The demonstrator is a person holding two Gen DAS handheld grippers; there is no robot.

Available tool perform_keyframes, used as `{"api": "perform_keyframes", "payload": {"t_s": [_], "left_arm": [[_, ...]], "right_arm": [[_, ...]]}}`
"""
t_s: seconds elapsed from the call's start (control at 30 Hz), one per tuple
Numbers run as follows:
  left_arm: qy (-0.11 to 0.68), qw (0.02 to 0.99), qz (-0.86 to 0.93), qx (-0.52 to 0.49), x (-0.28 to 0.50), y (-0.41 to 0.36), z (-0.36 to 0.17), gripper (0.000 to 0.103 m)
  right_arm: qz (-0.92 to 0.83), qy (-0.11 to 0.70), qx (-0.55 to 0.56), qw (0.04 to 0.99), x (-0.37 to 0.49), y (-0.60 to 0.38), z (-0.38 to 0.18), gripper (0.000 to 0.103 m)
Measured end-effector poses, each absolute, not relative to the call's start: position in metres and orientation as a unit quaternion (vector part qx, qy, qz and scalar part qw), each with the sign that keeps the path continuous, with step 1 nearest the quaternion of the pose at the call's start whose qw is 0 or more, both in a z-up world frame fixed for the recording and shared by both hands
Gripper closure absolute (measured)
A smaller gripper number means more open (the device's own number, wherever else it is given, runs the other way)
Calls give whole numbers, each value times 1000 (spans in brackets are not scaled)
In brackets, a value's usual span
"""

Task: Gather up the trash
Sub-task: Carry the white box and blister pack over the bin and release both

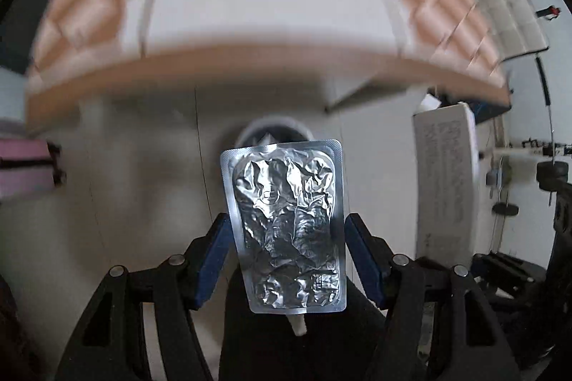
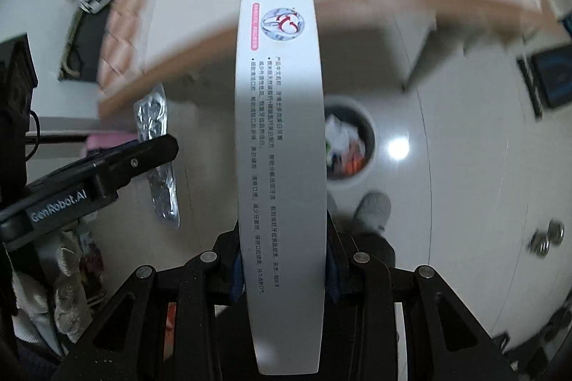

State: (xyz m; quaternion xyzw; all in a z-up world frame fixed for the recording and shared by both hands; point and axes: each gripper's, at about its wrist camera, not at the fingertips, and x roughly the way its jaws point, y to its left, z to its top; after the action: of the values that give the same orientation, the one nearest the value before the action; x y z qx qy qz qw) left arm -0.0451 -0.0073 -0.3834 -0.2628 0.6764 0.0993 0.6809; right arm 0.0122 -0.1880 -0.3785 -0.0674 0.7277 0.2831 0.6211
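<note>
My left gripper (image 1: 287, 230) is shut on a crumpled silver foil blister pack (image 1: 286, 223), held upright above the floor. The same pack (image 2: 157, 148) and the left gripper's fingers (image 2: 136, 159) show in the right wrist view at left. My right gripper (image 2: 282, 259) is shut on a long white toothpaste box (image 2: 280, 148) with printed text; it also shows in the left wrist view (image 1: 447, 180). A round trash bin (image 2: 352, 145) holding paper and wrappers stands on the floor below, partly hidden behind the box. In the left wrist view the bin (image 1: 273, 134) peeks out above the foil pack.
A table edge with a pink-and-white cloth (image 1: 250, 23) hangs over the scene, blurred. The floor is white glossy tile (image 2: 447, 166). A grey slipper (image 2: 371, 209) is near the bin. A pink object (image 1: 21, 166) is at left.
</note>
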Motion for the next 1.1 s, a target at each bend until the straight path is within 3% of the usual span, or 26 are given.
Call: {"api": "perform_keyframes", "payload": {"t_s": [0.5,0.7,0.73,0.8,0.87,0.93,1.0,1.1], "left_arm": [[731,602,71,-315,9,-26,-682,40],[742,587,76,-313,14,-14,-748,39],[742,589,79,-311,13,-12,-754,37],[742,591,90,-304,11,-8,-760,14],[741,592,100,-301,5,-3,-763,4],[738,595,115,-298,-1,0,-763,4],[732,602,138,-287,-9,2,-759,4],[718,623,183,-250,-24,1,-741,4]], "right_arm": [[212,807,-92,543,27,-228,-698,66],[213,825,-99,513,38,-206,-797,66],[214,828,-102,509,38,-201,-809,66],[216,829,-110,504,40,-195,-832,65],[217,825,-116,508,43,-188,-848,63],[215,823,-119,512,44,-184,-856,50],[220,816,-114,522,44,-183,-855,26],[221,802,-118,542,46,-180,-844,2]]}}
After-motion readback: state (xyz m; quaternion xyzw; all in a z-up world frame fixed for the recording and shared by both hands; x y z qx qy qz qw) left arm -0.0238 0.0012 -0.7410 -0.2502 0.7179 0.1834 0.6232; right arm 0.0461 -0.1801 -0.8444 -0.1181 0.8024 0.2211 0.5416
